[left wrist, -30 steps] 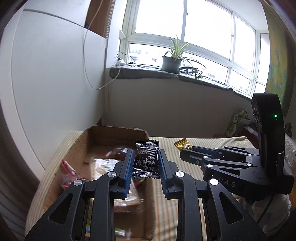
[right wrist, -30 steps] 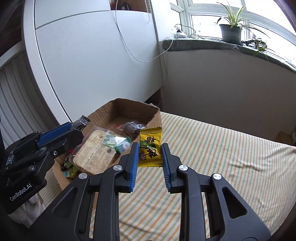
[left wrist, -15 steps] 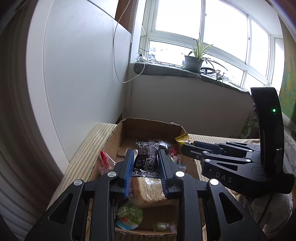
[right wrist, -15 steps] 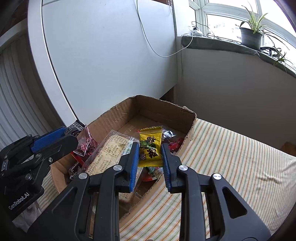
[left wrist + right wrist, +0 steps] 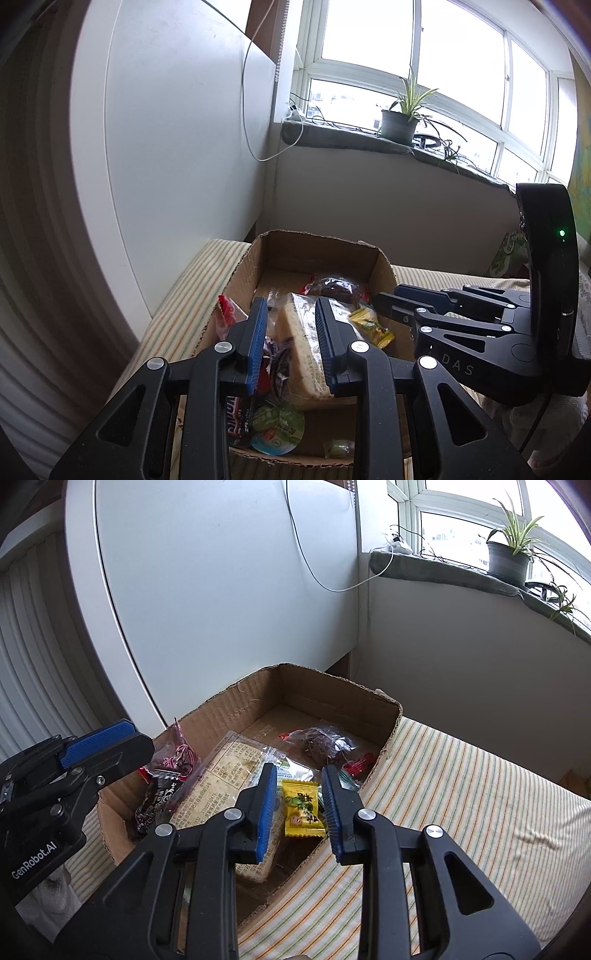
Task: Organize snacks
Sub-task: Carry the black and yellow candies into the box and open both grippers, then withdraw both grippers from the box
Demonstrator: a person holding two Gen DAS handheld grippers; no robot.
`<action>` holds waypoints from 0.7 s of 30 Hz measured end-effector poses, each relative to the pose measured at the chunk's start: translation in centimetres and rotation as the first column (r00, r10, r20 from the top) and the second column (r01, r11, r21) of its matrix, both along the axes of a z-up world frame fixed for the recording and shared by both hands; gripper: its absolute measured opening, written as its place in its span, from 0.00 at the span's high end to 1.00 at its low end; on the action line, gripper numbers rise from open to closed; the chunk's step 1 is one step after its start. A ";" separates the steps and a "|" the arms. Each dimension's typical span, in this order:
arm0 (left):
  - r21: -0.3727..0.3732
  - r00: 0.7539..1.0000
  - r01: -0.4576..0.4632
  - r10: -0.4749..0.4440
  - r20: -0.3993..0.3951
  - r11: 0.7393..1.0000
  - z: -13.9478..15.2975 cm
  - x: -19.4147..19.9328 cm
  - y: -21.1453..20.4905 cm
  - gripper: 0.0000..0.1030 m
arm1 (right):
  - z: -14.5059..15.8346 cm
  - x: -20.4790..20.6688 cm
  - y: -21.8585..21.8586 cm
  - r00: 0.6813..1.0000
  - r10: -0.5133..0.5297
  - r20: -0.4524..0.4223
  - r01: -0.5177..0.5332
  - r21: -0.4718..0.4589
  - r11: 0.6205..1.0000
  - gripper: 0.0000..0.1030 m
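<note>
Both grippers spread, gripping nothing; yellow candy packet lying below right fingers inside brown cardboard box. Lifting straight up advisable, avoiding snagging wrappers.

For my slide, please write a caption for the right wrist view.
Open right gripper over the cardboard box, yellow candy packet lying among snacks below.

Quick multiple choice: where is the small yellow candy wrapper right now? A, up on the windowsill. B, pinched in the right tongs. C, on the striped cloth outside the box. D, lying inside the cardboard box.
D: the small yellow candy wrapper lies loose inside the brown cardboard box, on other packets; the right tongs are open around it, not touching.
</note>
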State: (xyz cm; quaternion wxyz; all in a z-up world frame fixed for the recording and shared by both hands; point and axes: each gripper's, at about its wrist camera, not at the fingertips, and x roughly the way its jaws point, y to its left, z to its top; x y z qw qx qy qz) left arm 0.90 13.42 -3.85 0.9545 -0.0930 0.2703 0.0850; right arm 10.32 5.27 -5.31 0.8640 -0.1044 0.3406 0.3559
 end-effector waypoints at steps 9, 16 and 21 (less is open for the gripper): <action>0.009 1.000 -0.008 0.008 0.000 1.000 0.0 0.0 -0.1 0.54 | 0.4 -0.3 -0.4 0.999 -0.020 0.028 0.020 0.002 1.000 0.31; 0.009 1.000 -0.018 0.018 0.004 1.000 0.0 -0.1 0.0 0.47 | 0.8 -0.5 -1.2 0.995 -0.065 0.077 0.067 -0.017 0.998 0.13; 0.012 1.000 -0.020 0.020 0.004 1.000 0.0 -0.3 -0.2 0.44 | 1.1 -0.6 -2.1 0.993 -0.080 0.084 0.081 -0.010 0.997 0.11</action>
